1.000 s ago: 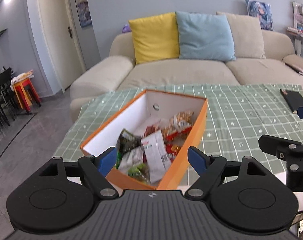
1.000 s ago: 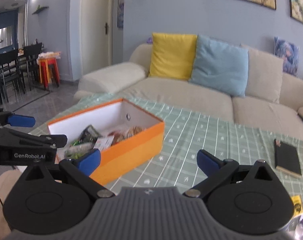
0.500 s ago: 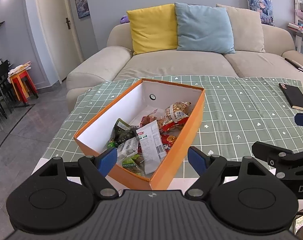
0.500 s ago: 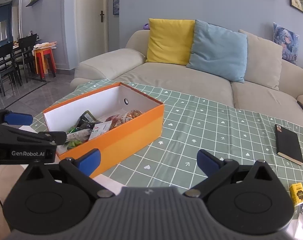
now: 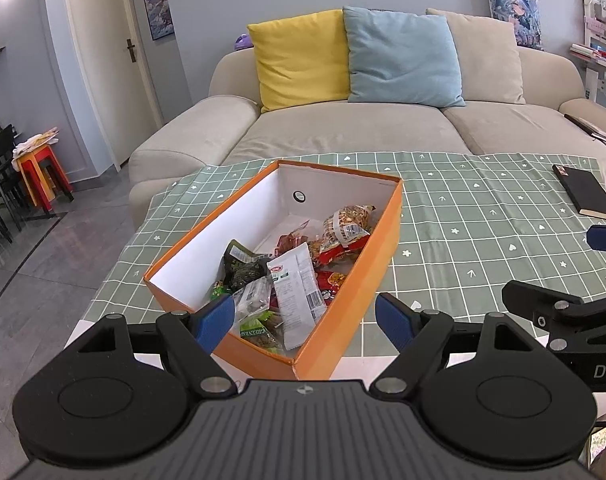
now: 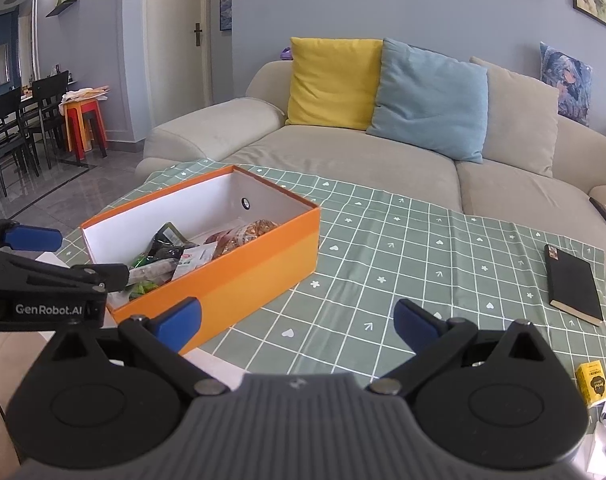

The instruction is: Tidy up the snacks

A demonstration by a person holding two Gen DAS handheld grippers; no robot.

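Observation:
An orange box (image 5: 377,252) (image 6: 263,256) with a white inside sits on the green checked tablecloth (image 5: 483,220) (image 6: 383,264). Several snack packets lie in it: a white packet (image 5: 299,292), a bag of nuts (image 5: 349,222), dark green and red packs. My left gripper (image 5: 305,320) hangs open above the box's near end, nothing between its fingers. My right gripper (image 6: 297,320) is open too, over the cloth to the right of the box. A small yellow snack box (image 6: 593,386) stands at the table's near right edge.
A black notebook (image 5: 587,196) (image 6: 573,284) lies on the cloth at the right. Behind the table is a beige sofa (image 5: 343,128) with yellow and blue cushions. Dining chairs and red stools (image 6: 83,124) stand far left. The other gripper's arm shows at each view's side.
Both grippers have risen and pulled back a little, so the box sits lower and further off in both views. Both stay open. The snacks in the box have not moved.

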